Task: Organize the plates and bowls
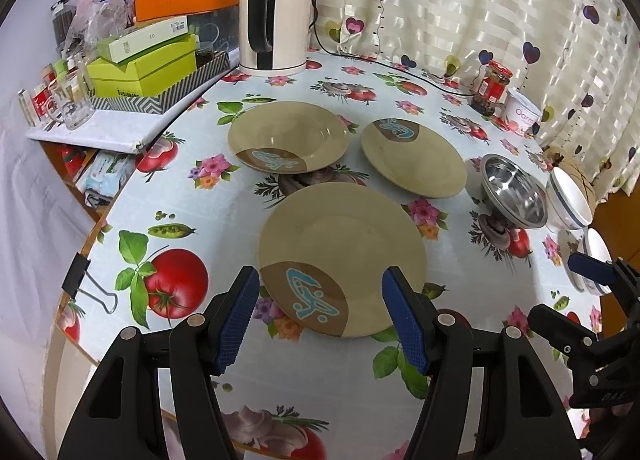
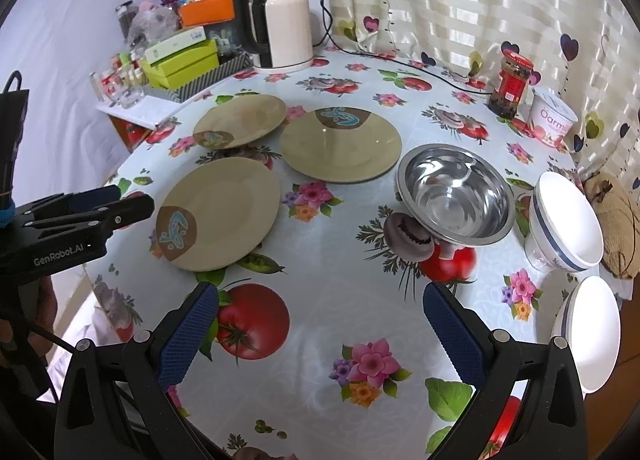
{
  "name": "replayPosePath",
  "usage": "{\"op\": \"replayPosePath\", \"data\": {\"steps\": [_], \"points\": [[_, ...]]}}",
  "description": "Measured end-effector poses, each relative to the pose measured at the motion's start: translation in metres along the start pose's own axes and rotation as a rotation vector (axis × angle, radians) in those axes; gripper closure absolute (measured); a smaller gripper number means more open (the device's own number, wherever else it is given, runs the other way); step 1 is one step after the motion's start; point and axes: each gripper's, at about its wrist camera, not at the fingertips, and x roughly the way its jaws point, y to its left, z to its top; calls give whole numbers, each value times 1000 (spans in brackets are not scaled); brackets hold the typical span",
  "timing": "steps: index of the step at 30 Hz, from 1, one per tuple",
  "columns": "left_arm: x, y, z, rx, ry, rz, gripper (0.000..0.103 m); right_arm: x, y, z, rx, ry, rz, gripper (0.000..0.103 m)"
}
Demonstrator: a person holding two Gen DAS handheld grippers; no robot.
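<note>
Where plates (image 1: 342, 256) part, bare tablecloth (image 2: 340, 300)

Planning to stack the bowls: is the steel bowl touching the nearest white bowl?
Apart. The right wrist view shows tablecloth between the steel bowl and the white bowl.

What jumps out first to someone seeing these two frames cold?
Three tan plates, each with a brown patch and blue motif, lie spread apart mid-table on the loud tomato-and-flower tablecloth. To their right sits a shiny steel bowl, then two white bowls near the table's edge. The left gripper hangs open over the nearest plate; the right gripper is open above bare cloth.
</note>
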Motion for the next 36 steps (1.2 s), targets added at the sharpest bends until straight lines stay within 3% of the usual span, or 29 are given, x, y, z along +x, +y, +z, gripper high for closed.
{"op": "replayPosePath", "data": {"steps": [21, 23, 25, 36], "points": [[-2, -2, -1, 2, -4, -23, 38, 4, -2, -3, 20, 18, 3, 8], [-1, -3, -1, 2, -4, -21, 38, 5, -1, -3, 19, 21, 9, 9], [-2, -3, -1, 1, -5, -22, 38, 6, 1, -4, 17, 25, 12, 20], [-1, -4, -1, -4, -1, -32, 38, 8, 2, -4, 18, 37, 22, 26]]}}
